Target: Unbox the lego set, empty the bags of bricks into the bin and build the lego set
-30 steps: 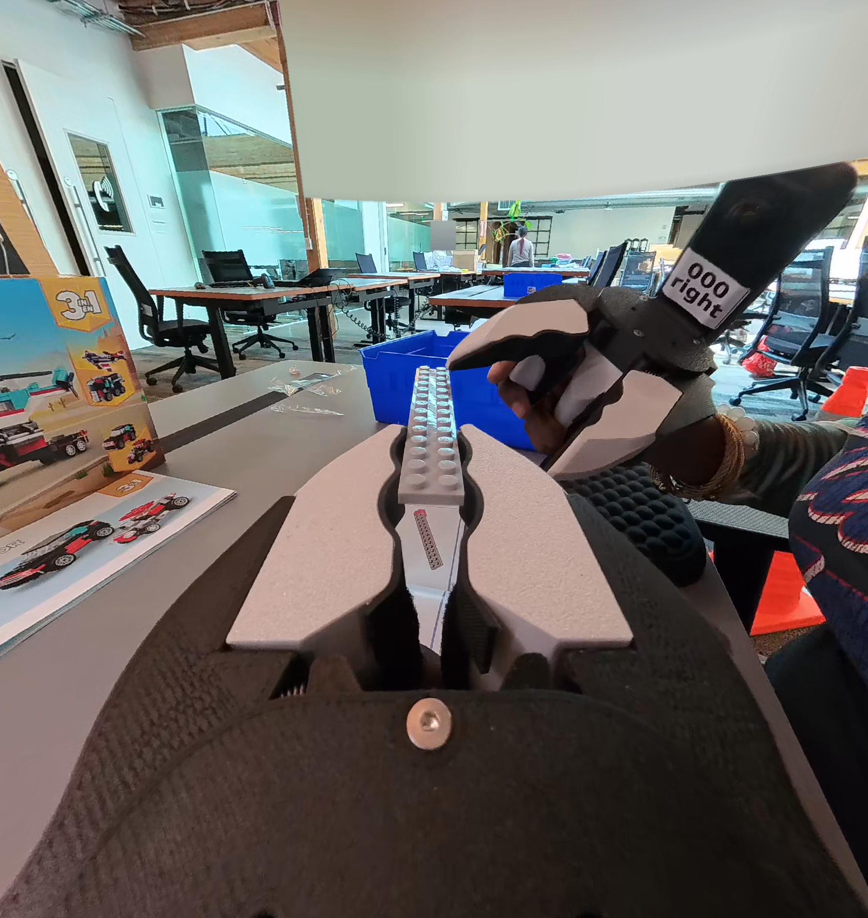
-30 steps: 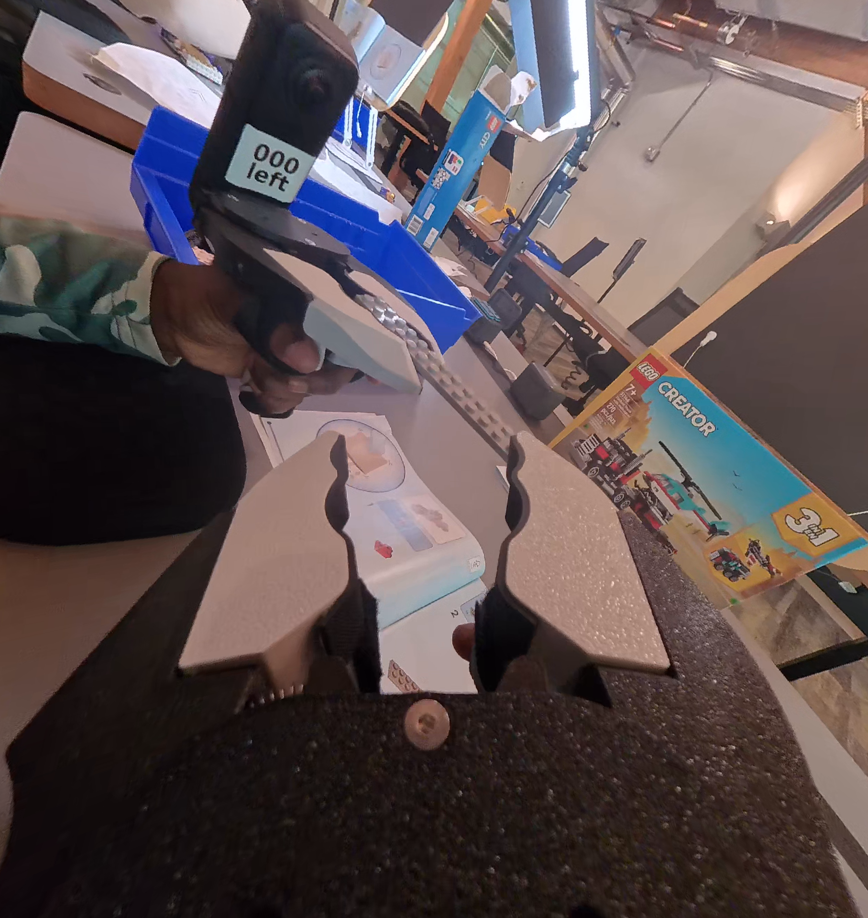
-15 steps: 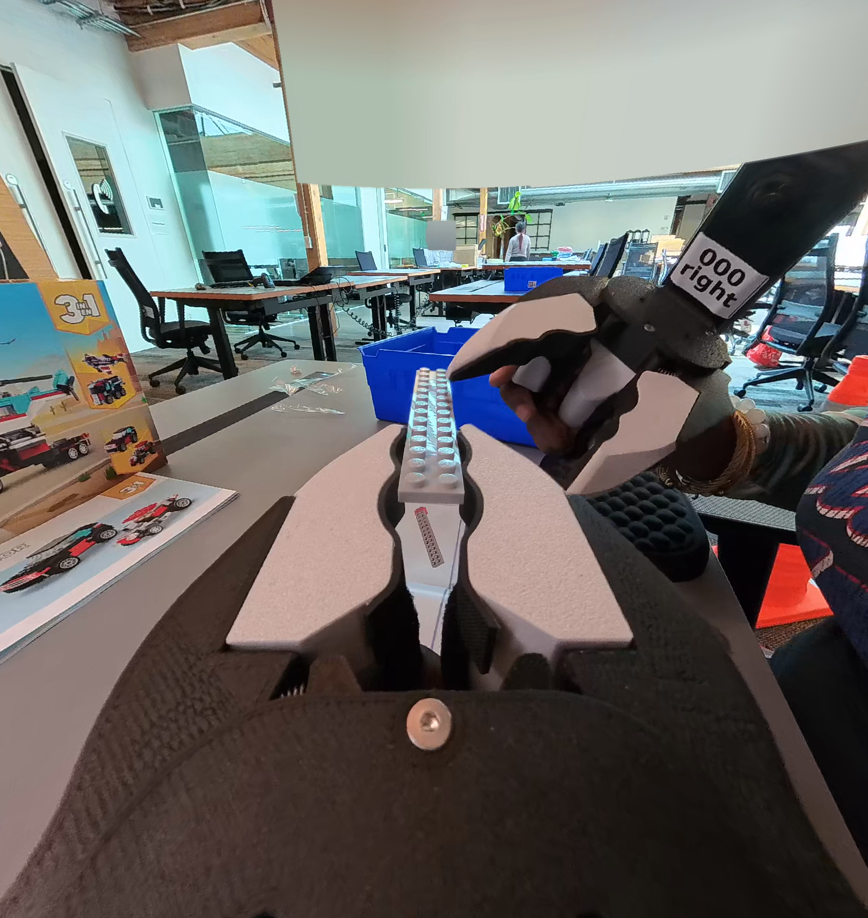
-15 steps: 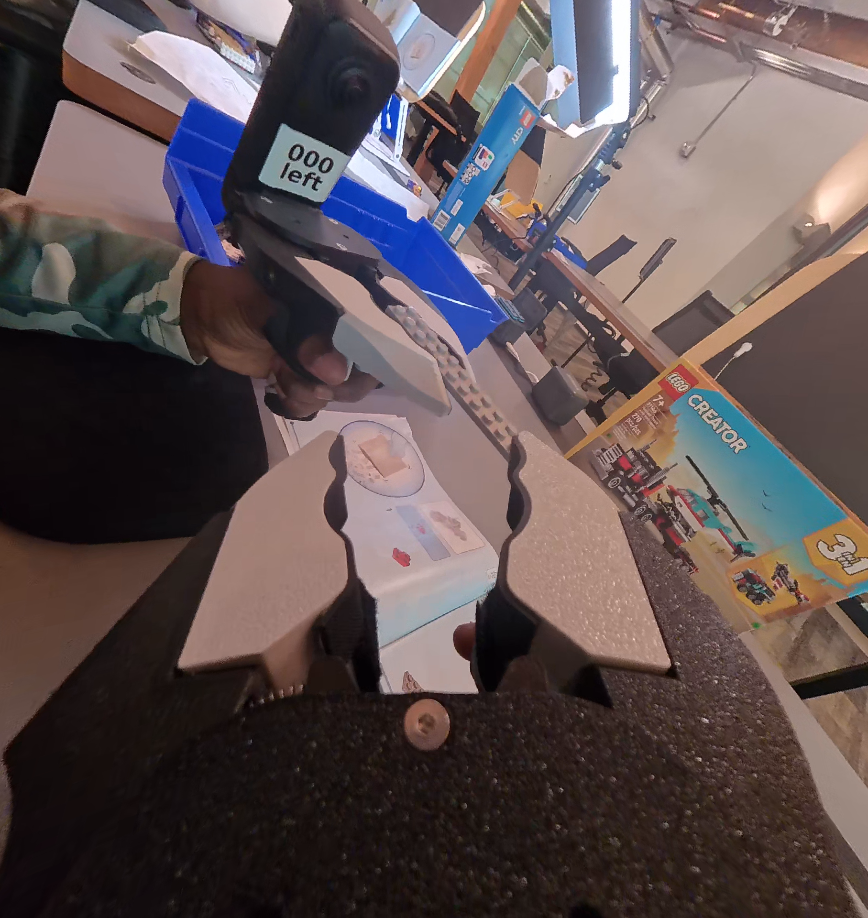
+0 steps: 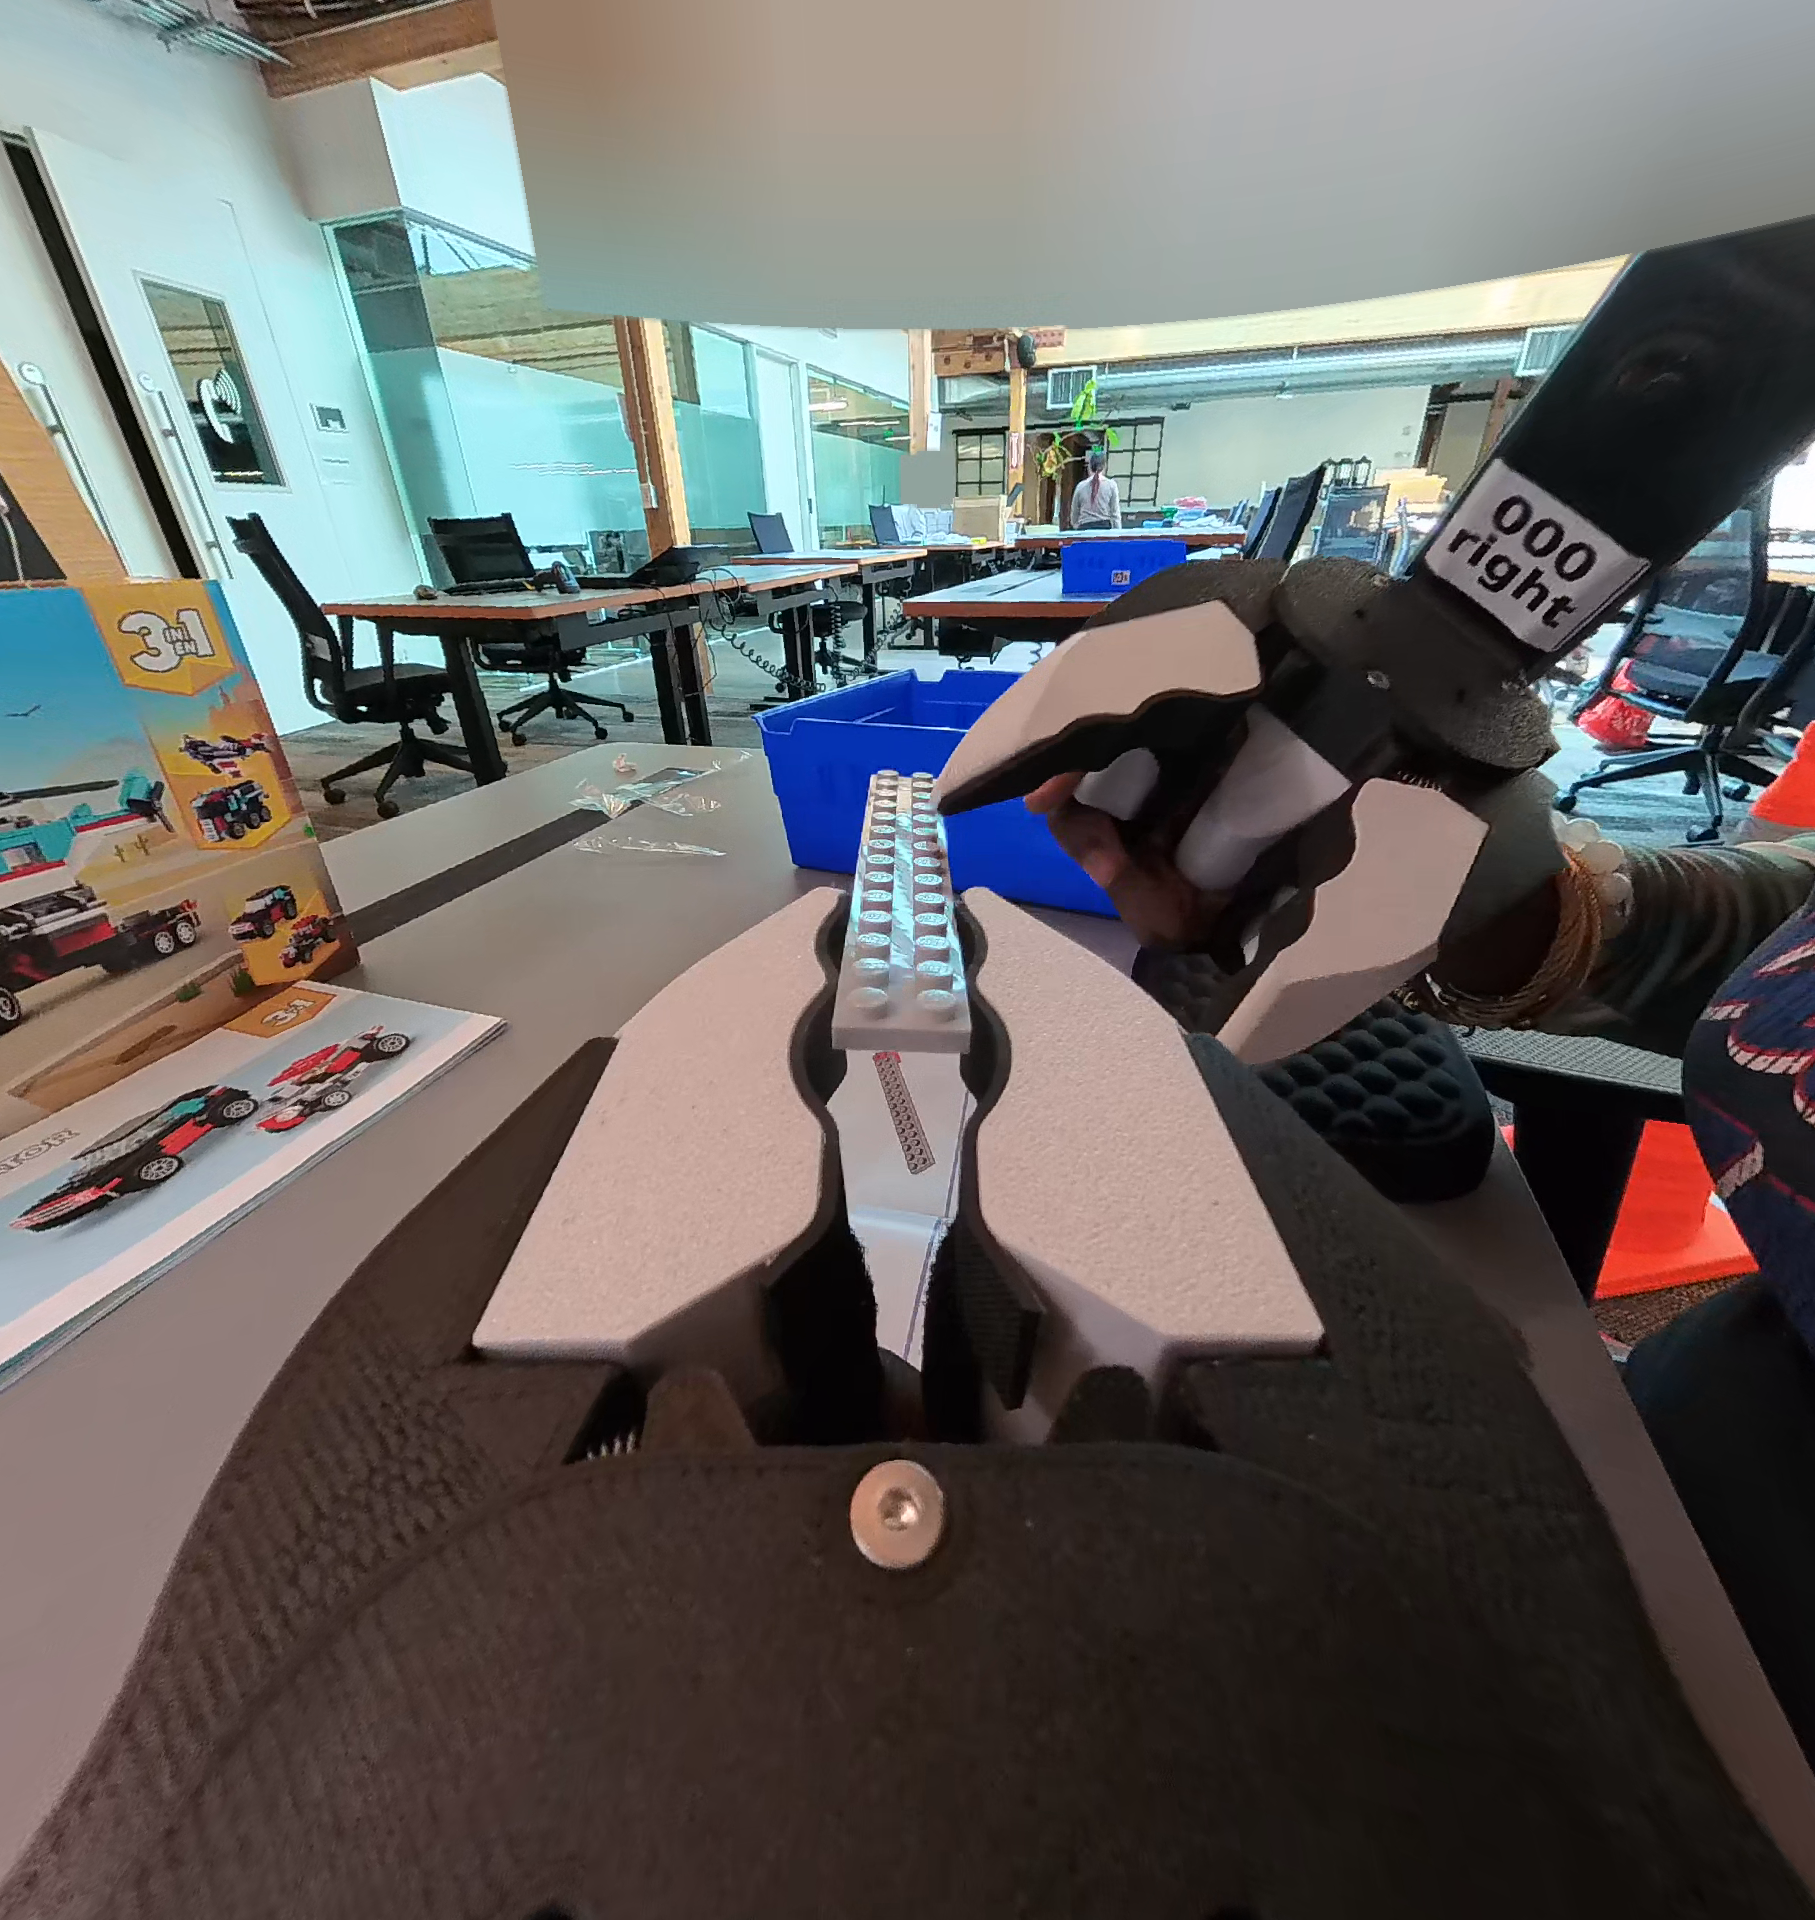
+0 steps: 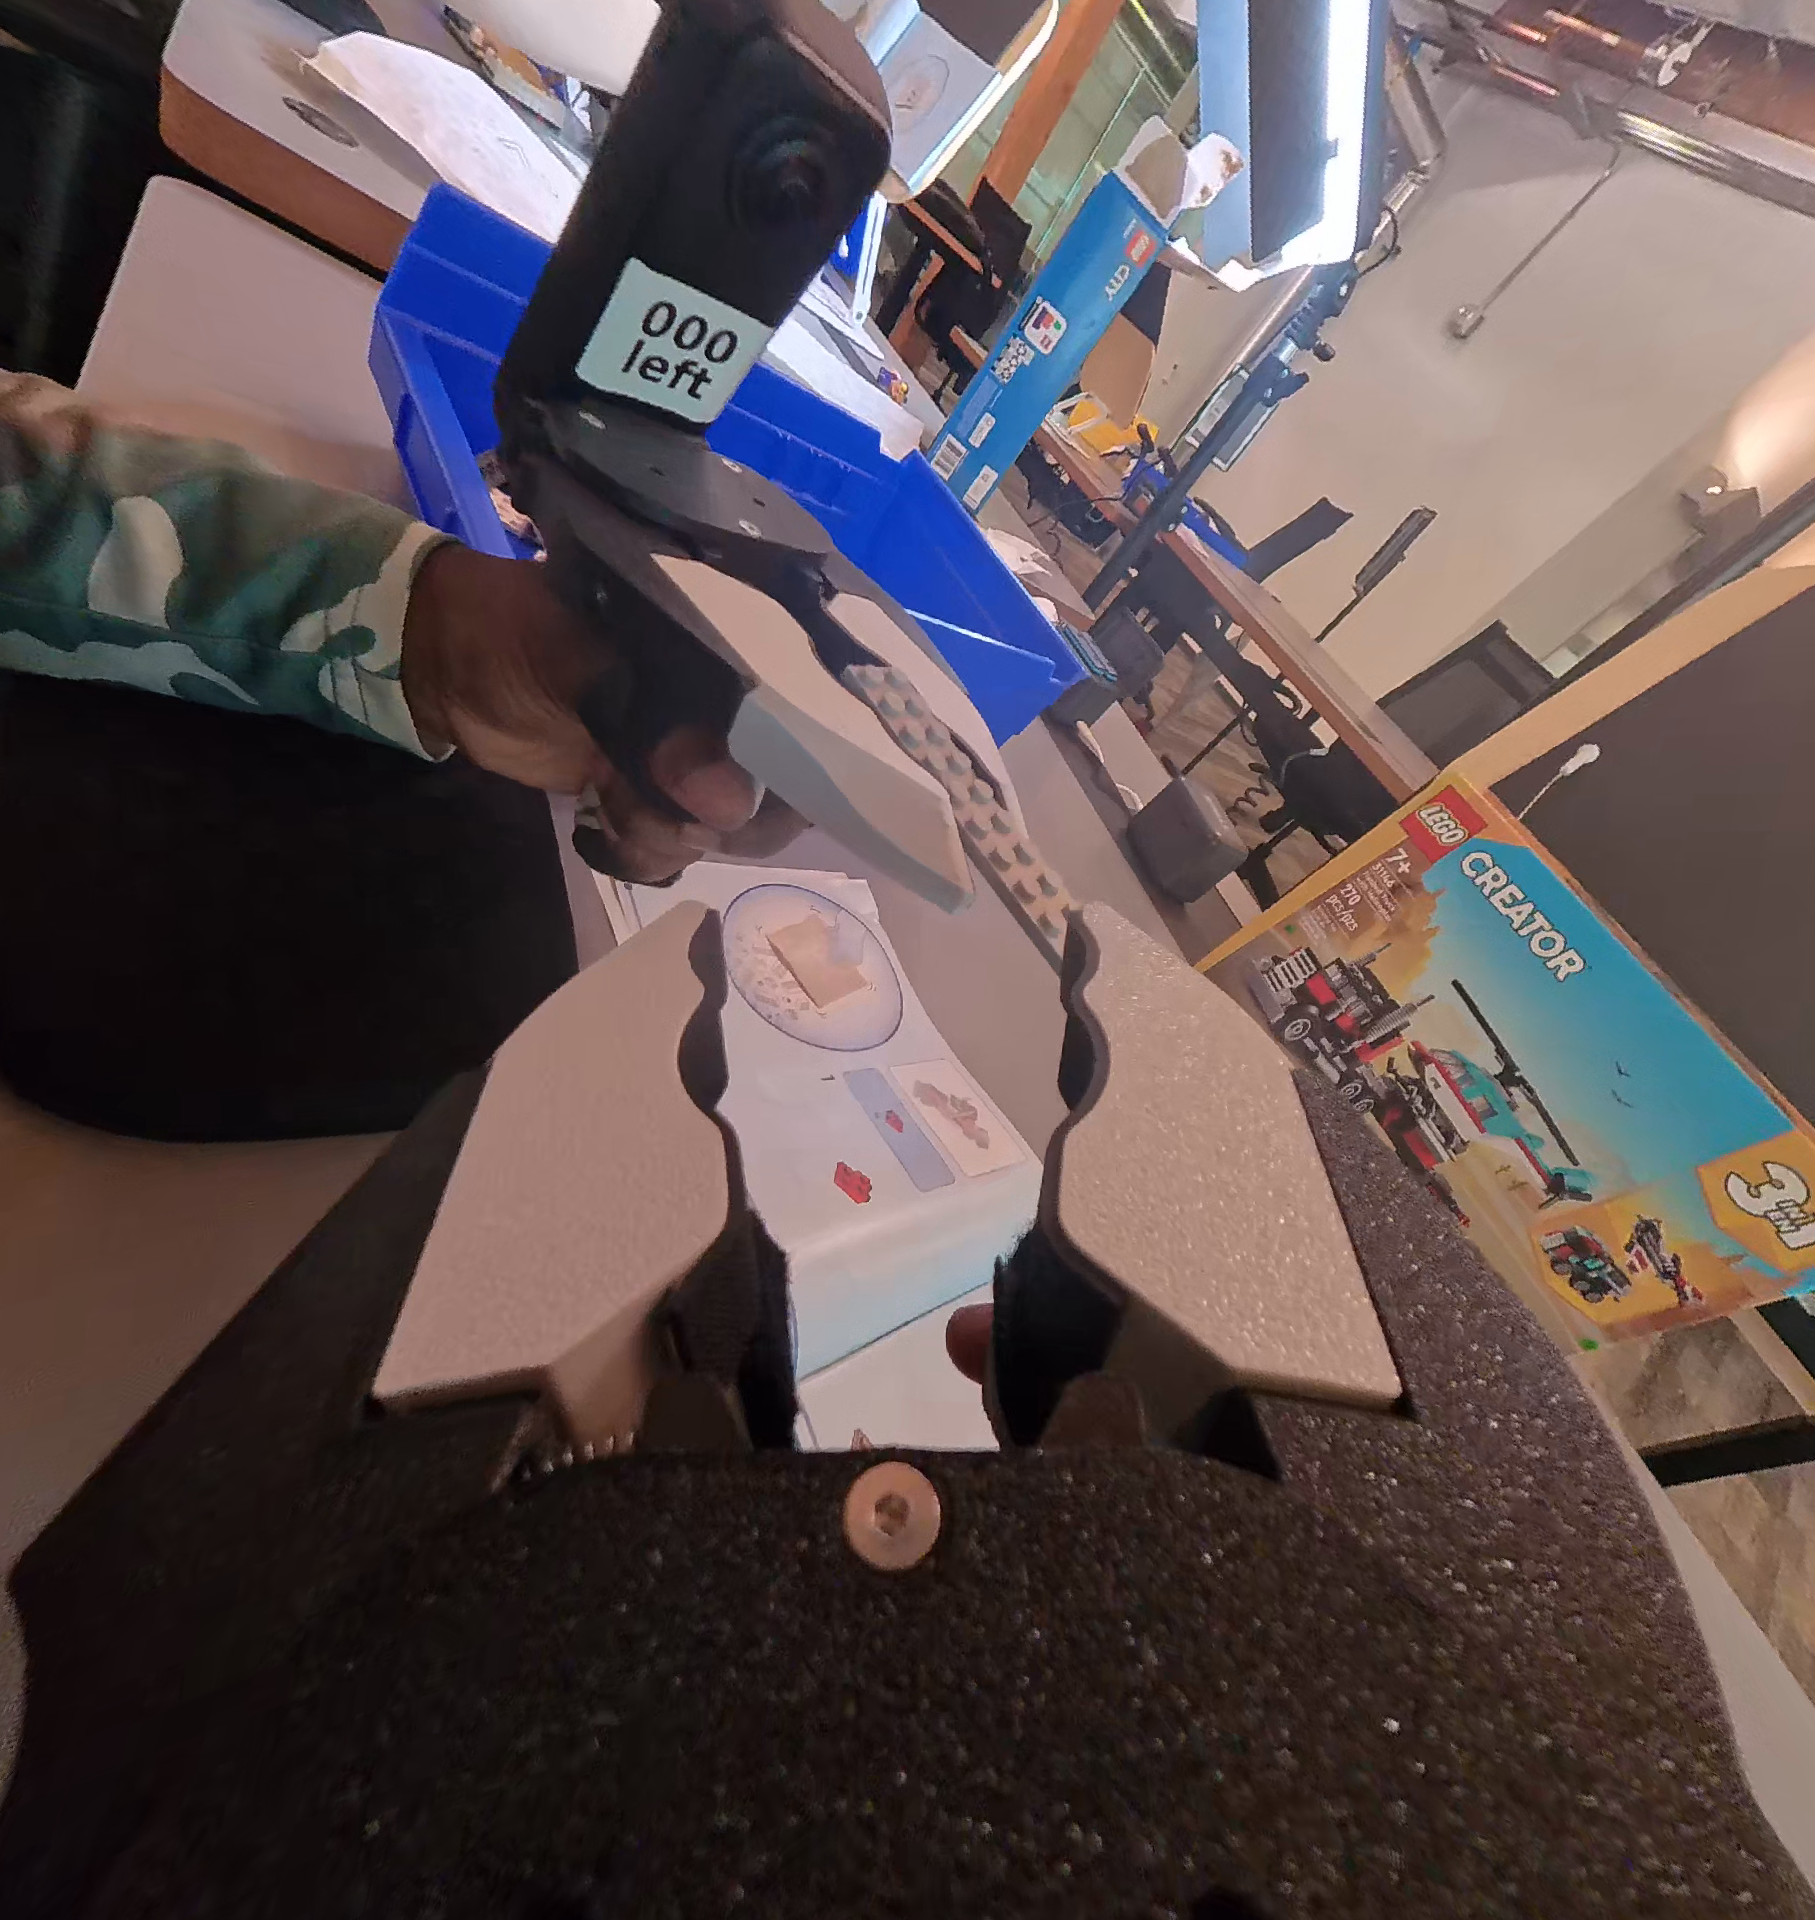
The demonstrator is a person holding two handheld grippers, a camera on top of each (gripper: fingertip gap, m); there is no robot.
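My left gripper (image 5: 898, 920) is shut on the near end of a long grey studded plate (image 5: 898, 862) and holds it above the grey table, studs up, pointing away. It also shows in the right wrist view (image 6: 882, 800) with the plate (image 6: 996, 821) sticking out of it. My right gripper (image 6: 892, 925) is open and empty. In the left wrist view the right gripper (image 5: 1090, 925) comes in from the right, and its upper fingertip (image 5: 960, 795) sits at the plate's far end. In the right wrist view the plate's tip reaches my right finger (image 6: 1100, 966).
A blue bin (image 5: 861, 748) stands behind the plate on the table (image 5: 570, 935). The lego box (image 5: 103, 790) stands at the left with a booklet (image 5: 207, 1122) in front. An open booklet (image 6: 882, 1122) lies below the grippers. Empty clear bags (image 5: 654, 800) and a black cushion (image 5: 1370, 1091) are nearby. The grippers are tip to tip, or close to it.
My right gripper has moved in toward the far end of the plate, still open. My left gripper has kept hold of the plate and barely moved.
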